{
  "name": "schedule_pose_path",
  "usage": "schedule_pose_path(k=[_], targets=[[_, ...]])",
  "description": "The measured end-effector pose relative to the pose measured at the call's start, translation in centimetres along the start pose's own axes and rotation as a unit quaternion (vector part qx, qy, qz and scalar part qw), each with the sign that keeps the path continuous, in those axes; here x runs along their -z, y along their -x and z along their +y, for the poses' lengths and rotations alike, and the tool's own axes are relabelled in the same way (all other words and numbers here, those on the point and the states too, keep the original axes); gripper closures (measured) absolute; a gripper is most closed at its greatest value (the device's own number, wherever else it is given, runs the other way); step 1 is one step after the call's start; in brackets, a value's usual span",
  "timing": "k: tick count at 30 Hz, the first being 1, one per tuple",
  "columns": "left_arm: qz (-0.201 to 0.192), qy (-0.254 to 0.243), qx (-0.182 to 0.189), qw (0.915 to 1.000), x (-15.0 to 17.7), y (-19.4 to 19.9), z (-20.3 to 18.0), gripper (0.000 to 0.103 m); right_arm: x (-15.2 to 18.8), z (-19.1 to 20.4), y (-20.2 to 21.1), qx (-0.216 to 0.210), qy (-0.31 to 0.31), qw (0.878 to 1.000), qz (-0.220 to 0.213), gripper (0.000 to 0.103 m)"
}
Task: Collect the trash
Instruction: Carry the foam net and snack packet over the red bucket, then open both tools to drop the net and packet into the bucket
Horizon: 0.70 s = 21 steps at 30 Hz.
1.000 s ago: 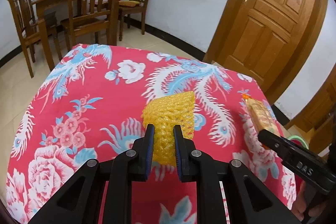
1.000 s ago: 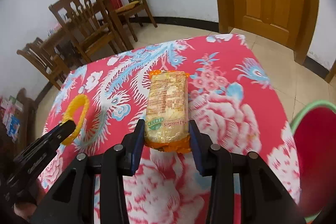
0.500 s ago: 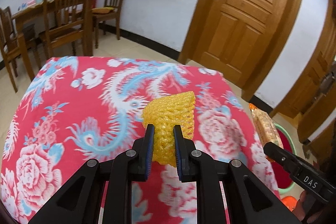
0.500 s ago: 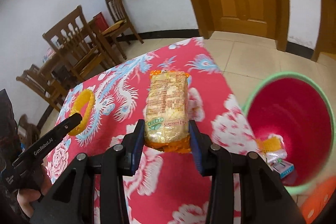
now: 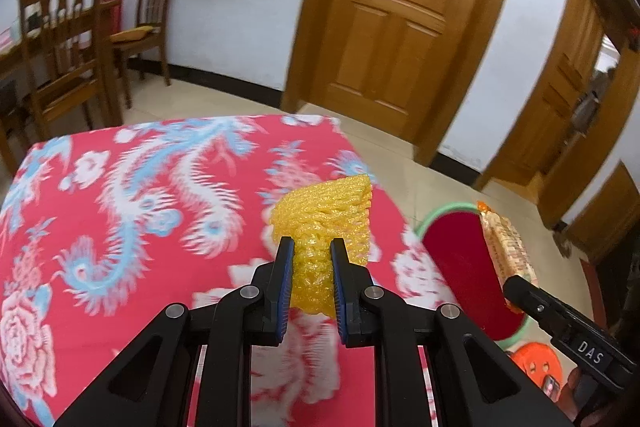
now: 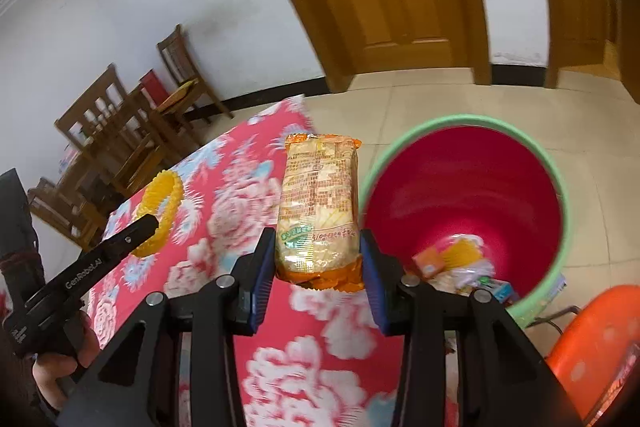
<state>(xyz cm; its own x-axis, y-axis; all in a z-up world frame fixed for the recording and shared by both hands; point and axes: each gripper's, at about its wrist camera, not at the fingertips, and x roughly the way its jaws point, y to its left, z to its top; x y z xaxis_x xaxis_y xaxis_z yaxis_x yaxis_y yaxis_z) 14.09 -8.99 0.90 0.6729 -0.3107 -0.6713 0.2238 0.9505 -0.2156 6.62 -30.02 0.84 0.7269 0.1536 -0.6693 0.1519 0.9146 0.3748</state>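
The tablecloth [image 5: 120,227] is red with white and blue flowers and birds. The foam net [image 5: 324,215] above it is bright yellow. The snack packet [image 6: 318,211] is orange and pale yellow. Beside the tablecloth, the bin [image 6: 560,187] is green outside, red inside. The doors [image 5: 392,27] are brown wood.

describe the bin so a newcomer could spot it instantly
Start at the table with the red floral cloth; the bin stands on the tiled floor just off the cloth's right edge in the right wrist view, with the wooden doors behind it. It is a round bucket, pale green outside and deep red inside, with wrappers at the bottom. The orange stool beside it is lower and holds no trash.
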Motion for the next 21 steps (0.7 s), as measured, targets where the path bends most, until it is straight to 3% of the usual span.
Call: schedule_pose_path(k=[9,21], targets=[[0.018,-0.05,0.035,0.998,0.3,-1.8,-5.9,0.085,0.3,-4.9,1.8,0.032,-0.04,0.998,-0.022,0.06],[0.046,-0.095,0.069,0.992,1.1,-5.0,-11.7,0.085,0.5,-9.2,1.4,0.053,-0.08,0.995,-0.016,0.06]])
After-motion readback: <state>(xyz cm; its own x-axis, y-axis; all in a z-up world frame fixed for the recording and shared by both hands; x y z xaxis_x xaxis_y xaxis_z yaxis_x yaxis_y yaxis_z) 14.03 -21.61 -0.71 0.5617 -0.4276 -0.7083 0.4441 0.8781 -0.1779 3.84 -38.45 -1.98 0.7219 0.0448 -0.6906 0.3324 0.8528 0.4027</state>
